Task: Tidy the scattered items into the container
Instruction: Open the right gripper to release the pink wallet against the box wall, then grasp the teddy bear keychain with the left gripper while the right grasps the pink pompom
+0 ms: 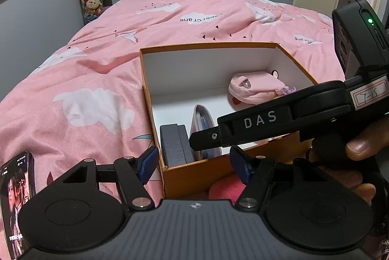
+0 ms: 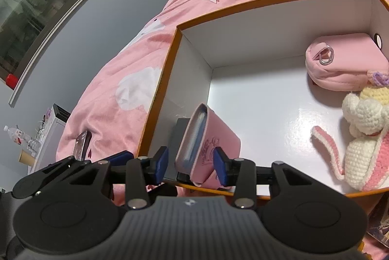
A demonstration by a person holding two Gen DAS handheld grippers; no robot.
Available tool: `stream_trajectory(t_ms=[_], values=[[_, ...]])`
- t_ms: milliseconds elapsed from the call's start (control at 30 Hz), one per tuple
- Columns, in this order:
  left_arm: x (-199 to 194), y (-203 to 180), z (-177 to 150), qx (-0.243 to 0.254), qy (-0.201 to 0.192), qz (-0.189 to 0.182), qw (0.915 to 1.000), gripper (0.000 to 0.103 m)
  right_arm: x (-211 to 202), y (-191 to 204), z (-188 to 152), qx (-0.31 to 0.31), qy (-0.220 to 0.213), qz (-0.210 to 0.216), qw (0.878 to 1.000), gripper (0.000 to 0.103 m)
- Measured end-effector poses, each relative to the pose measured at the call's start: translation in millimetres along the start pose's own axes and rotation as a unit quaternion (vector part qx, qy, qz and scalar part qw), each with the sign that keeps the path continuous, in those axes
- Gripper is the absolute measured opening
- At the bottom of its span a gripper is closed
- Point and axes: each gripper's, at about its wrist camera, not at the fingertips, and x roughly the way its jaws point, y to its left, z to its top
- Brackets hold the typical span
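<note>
Box (image 1: 155,99), orange outside and white inside, sits open on a bed (image 1: 97,80) under a pink quilt with cloud print.

In the box: a pink pouch (image 2: 345,63) with a metal ring, against the far wall on the right. A crochet doll (image 2: 362,138) in white and pink lies just in front of it, near the right wall. A dark grey block (image 1: 173,145) stands at the near left corner, against the near wall. A pink case (image 2: 206,143) with a blue inner edge leans tilted beside the block, its lower end at the near wall.

Right gripper (image 2: 192,166) reaches over the near rim of the box. Its blue pads (image 2: 162,164) stand either side of the pink case. A gap shows on the left side; the right pad sits at the case face, contact there unclear. Reads as released, not clamped. In the left wrist view the right gripper (image 1: 255,128) crosses from the right above the box, marked "DAS", with a hand (image 1: 359,150) on its grip.

Left gripper (image 1: 197,166) hangs at the near left corner of the box, pads spread wide, nothing between them; the box corner shows through the gap.

A phone (image 1: 17,206), screen lit, lies on the quilt left of the box, outside it. Something pink-red (image 1: 223,188) shows below the near wall of the box, mostly hidden.
</note>
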Motion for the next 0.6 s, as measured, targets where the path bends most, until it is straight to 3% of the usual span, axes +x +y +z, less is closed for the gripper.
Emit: stream_trajectory(t_ms=[167, 300, 600], values=[[-5.6, 0.6, 1.5, -0.001, -0.011, -0.003, 0.9999, 0.076, -15.6, 3.8, 0.4, -0.016, -0.018, 0.002, 1.000, 0.045], [-13.9, 3.3, 4.7, -0.008, -0.024, -0.015, 0.9996, 0.076, -46.2, 4.6, 1.5, -0.039, -0.062, 0.000, 0.997, 0.052], [-28.5, -1.1, 3.6, -0.005, -0.041, -0.058, 0.9975, 0.076, -118.5, -17.2, -17.3, -0.060, -0.147, -0.040, 0.987, 0.052]])
